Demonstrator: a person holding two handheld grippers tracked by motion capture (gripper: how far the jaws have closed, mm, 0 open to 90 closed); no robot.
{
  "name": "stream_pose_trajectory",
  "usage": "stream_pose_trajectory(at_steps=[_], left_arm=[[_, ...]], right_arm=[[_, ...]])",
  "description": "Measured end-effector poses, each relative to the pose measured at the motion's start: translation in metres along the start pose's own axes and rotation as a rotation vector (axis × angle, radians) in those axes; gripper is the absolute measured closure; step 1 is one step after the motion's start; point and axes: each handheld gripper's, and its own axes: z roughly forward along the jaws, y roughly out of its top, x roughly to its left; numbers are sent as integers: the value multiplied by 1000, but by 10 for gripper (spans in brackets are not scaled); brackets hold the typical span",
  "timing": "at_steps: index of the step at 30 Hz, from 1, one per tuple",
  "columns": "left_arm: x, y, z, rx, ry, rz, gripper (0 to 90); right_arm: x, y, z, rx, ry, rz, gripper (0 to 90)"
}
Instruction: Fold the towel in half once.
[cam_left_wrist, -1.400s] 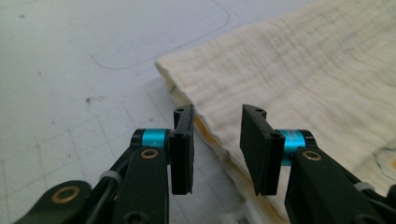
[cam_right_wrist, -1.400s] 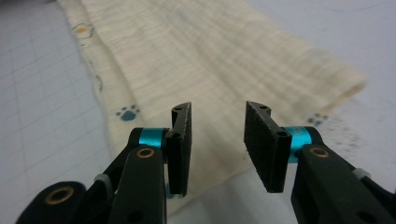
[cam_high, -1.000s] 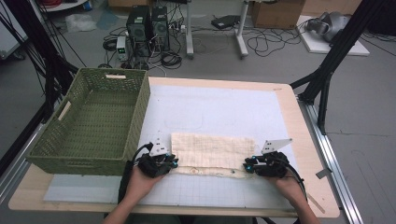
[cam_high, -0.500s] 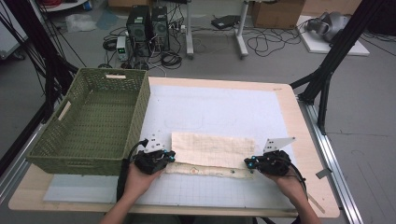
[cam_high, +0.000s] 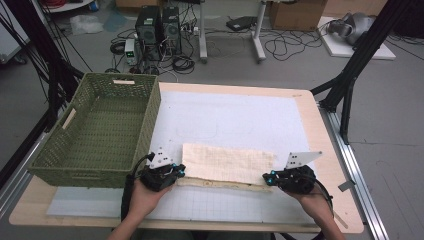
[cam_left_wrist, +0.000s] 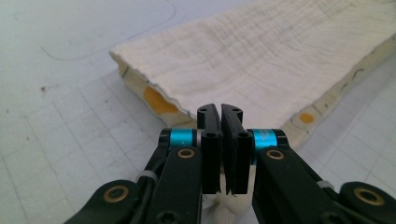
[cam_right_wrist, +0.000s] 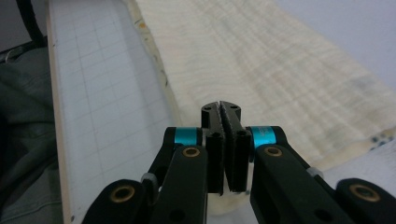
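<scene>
Workshop floor behind the table is cluttered with black PC towers (cam_high: 159, 27), loose cables and black frame struts. Light wooden table (cam_high: 327, 165) carries a white gridded mat (cam_high: 235, 120) covering most of the top. Green woven rectangular basket (cam_high: 102, 127) sits at the table's left edge, its long side along the mat's left border, well apart from the cloth. Cream-coloured folded muslin cloth (cam_high: 227, 164) lies as a long strip near the front edge of the table, roughly centred, running left to right; top layer is plain cream, lower layer peeks out along the front fold with small yellow-orange print spots, seen in the left gripper view (cam_left_wrist: 280, 60). Left gripper (cam_high: 176, 171) sits at the cloth's left front corner, hand behind it; its jaws have just been closing and are now pressed together with cream fabric pinched between them, fabric bulging out below the pads in the left gripper view (cam_left_wrist: 220, 122). Right gripper (cam_high: 268, 177) is at the cloth's right front corner; its jaws have likewise just been closing and now clamp the cloth edge, fabric visible under the pads in the right gripper view (cam_right_wrist: 221, 116). Front fold of the cloth looks slightly raised between the two grippers. Grey three-cornered plates top both grippers.
</scene>
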Motion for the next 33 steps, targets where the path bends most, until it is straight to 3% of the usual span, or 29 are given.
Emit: stream_pose_trajectory(at_steps=[4,6,10,14,18,24,28,33], left_arm=[[-4,-12,2,34,-14,-14,845],[-3,-13,1,26,1,-22,768],[0,-6,-7,-21,48,-28,667],[-1,2,-3,-34,46,-9,699],[-4,0,9,15,22,13,789],[-2,-6,13,59,25,19,801],[-2,-10,12,47,37,42,837],[-3,-10,12,41,42,42,822]], right_arm=[[2,-13,7,39,20,24,886],[2,-15,8,39,22,32,869],[-1,-6,1,-32,20,47,787],[-4,4,5,-51,1,37,756],[-5,2,16,-6,10,31,741],[-5,-7,24,62,8,22,729],[-5,-12,23,61,-5,26,732],[-5,-13,23,60,-15,23,730]])
